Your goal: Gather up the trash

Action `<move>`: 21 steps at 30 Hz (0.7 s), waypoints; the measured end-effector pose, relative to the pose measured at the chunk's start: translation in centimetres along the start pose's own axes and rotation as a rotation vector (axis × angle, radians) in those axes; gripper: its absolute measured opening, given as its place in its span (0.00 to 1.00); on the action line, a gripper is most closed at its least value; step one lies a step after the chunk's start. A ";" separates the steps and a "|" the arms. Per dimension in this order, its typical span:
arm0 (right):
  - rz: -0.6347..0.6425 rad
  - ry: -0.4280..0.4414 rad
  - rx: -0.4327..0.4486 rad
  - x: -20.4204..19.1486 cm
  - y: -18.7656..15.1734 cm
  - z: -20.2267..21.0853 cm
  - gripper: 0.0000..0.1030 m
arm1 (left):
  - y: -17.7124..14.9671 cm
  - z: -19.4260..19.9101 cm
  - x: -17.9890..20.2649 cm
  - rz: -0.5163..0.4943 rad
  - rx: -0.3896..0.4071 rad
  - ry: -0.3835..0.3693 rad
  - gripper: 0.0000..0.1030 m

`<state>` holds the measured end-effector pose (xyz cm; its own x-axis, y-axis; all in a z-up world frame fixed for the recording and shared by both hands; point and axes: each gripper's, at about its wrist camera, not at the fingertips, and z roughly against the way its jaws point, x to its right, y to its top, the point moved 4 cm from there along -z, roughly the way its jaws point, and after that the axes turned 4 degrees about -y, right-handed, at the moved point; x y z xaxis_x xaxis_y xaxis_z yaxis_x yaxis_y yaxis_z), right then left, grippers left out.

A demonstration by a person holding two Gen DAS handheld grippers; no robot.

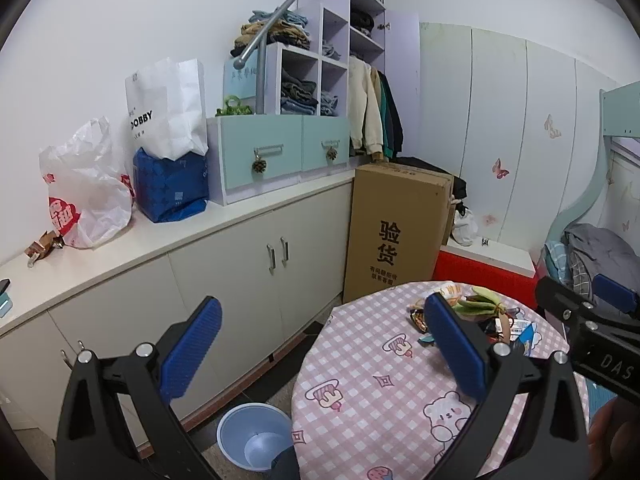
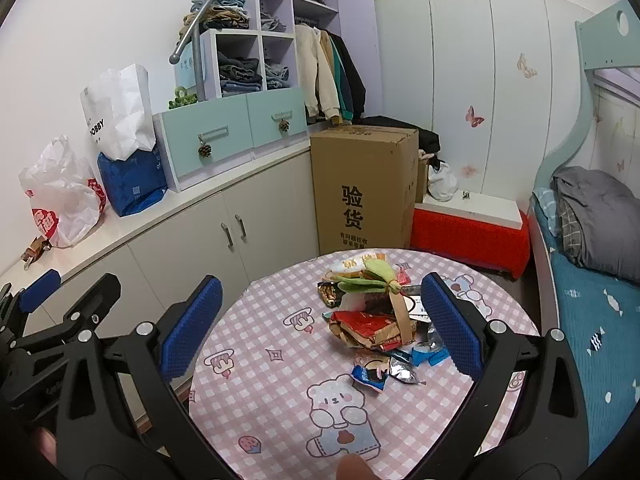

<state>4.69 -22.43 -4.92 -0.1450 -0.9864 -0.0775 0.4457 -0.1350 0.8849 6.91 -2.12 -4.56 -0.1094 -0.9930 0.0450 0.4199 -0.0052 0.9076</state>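
Right wrist view shows the trash pile (image 2: 374, 320) of crumpled wrappers on the round table (image 2: 280, 380), with the right gripper (image 2: 316, 328) spread wide and empty short of it. Wrappers look light, thin and slippery; pinch a crumpled fold, not a flat face. Left gripper (image 1: 320, 344) is likewise spread and empty above the blue bin (image 1: 256, 436).

Even, soft indoor light in both views, source out of frame. Faint shadows only, under the wrapper pile (image 2: 372, 320). No glare. Heavy fisheye bending at edges, black vignette in corners. Centre sharp; slight softness at rims, blurred fingertip (image 2: 352, 466) at bottom edge.
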 end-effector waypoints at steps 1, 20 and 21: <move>-0.001 -0.003 -0.005 0.1 -0.1 -0.2 0.94 | -0.1 -0.2 0.1 -0.001 -0.005 -0.001 0.96; -0.054 -0.091 -0.317 7.5 -10.2 -8.7 0.94 | -6.5 -8.7 1.9 -0.026 -0.229 -0.046 0.96; -0.048 -0.091 -0.330 7.6 -10.7 -9.1 0.94 | -7.0 -9.1 2.1 -0.028 -0.241 -0.050 0.96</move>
<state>6.87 -29.31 -19.10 -0.2444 -0.9678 -0.0607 0.6959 -0.2186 0.6841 11.95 -5.20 -14.59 -0.1663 -0.9849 0.0471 0.6183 -0.0670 0.7831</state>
